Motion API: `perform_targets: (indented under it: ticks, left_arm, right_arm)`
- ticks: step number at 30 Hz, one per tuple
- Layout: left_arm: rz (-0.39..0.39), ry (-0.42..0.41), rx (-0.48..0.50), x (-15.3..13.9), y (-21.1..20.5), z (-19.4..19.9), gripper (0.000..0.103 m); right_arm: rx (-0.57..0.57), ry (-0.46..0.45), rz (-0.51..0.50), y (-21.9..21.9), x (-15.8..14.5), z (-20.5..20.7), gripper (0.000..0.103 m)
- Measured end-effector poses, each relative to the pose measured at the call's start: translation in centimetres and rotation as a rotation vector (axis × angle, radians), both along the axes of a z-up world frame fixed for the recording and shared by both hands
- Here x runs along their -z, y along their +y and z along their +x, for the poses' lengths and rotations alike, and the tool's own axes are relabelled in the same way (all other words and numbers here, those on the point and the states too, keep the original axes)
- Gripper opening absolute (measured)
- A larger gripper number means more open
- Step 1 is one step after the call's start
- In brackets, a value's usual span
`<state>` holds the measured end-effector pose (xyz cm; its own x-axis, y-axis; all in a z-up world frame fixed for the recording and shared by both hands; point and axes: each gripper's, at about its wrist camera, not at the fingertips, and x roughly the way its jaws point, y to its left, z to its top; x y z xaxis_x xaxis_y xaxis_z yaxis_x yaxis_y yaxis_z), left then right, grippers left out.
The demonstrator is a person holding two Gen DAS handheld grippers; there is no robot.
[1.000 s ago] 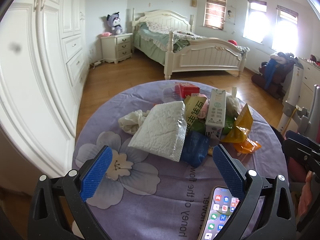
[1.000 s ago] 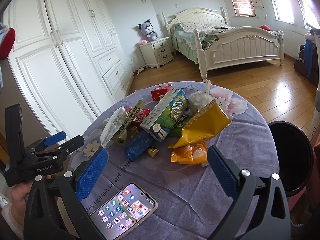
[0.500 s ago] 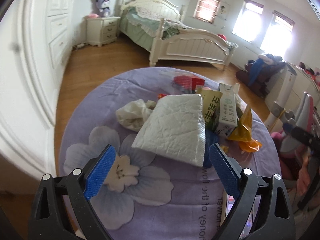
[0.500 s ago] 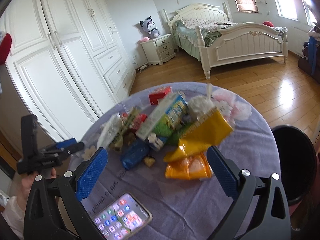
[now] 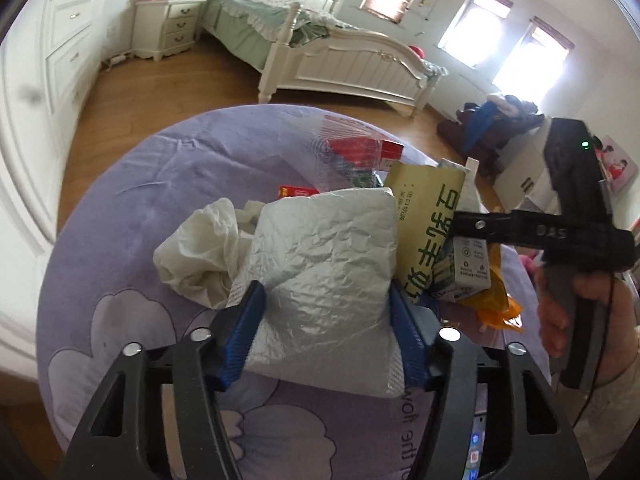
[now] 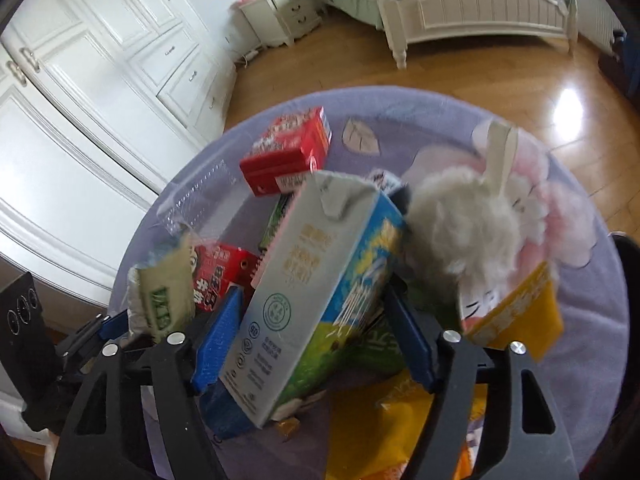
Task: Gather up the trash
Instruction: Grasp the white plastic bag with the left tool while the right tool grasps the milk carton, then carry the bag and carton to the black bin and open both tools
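The left gripper (image 5: pixel 325 332) has just been closing, and its blue pads (image 5: pixel 244 332) now press both sides of a crinkled silver bag (image 5: pixel 320 272) lying flat on a round table (image 5: pixel 132 208) draped in a purple floral cloth. The right gripper (image 6: pixel 308 344) has likewise been closing on a tilted milk carton (image 6: pixel 304 304); its pads (image 6: pixel 218 344) sit against the carton's sides, though blur leaves the firmness of that hold uncertain.

A crumpled white wrapper (image 5: pixel 200 252) lies touching the bag's left edge, and a tan packet (image 5: pixel 430 224) leans against its right. Around the carton crowd a red box (image 6: pixel 286 152) beyond it, a red packet (image 6: pixel 218 276) to its left, a fluffy white tuft (image 6: pixel 464 232) to its right and a yellow pouch (image 6: pixel 516 316) nearer the table's right edge. An orange wrapper (image 6: pixel 396 432) lies below the carton.

The trash is bunched in the table's middle. Bare cloth runs to the rim on the left and far sides in the left wrist view. A phone (image 5: pixel 478 448) lies at the near edge. A dark bin (image 6: pixel 628 320) stands just beside the table's right rim, with wood floor (image 6: pixel 460 68) open toward the bed (image 5: pixel 344 56).
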<state>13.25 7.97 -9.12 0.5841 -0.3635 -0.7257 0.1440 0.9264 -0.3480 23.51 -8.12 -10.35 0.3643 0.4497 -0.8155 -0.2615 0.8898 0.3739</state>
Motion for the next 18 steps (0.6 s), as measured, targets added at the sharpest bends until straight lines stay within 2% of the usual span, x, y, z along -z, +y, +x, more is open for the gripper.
perform_targets:
  ticks: [4, 6, 8, 10, 15, 18]
  left_arm:
    - [-0.014, -0.010, 0.005, 0.2, 0.1, 0.0, 0.039]
    - [-0.045, -0.021, -0.005, 0.1, 0.4, -0.3, 0.032]
    - [-0.067, -0.030, -0.019, -0.3, 0.9, -0.8, 0.027]
    - [-0.074, -0.046, -0.030, -0.9, 1.0, -1.8, 0.022]
    - [-0.071, -0.086, -0.063, -2.9, 1.5, -4.0, 0.016]
    - [-0.070, -0.108, -0.081, -3.9, 1.9, -5.2, 0.014]
  right_arm:
    - [-0.024, -0.028, 0.033, 0.1, -0.2, -1.3, 0.052]
    - [-0.028, -0.064, 0.019, 0.0, -0.7, -2.3, 0.045]
    - [-0.033, -0.100, 0.051, -0.4, -1.5, -3.5, 0.041]
    - [-0.038, -0.138, 0.078, -1.0, -2.5, -4.7, 0.041]
    - [-0.030, -0.273, 0.148, -3.5, -6.4, -8.1, 0.041]
    - [-0.023, -0.335, 0.147, -5.2, -7.4, -9.9, 0.041]
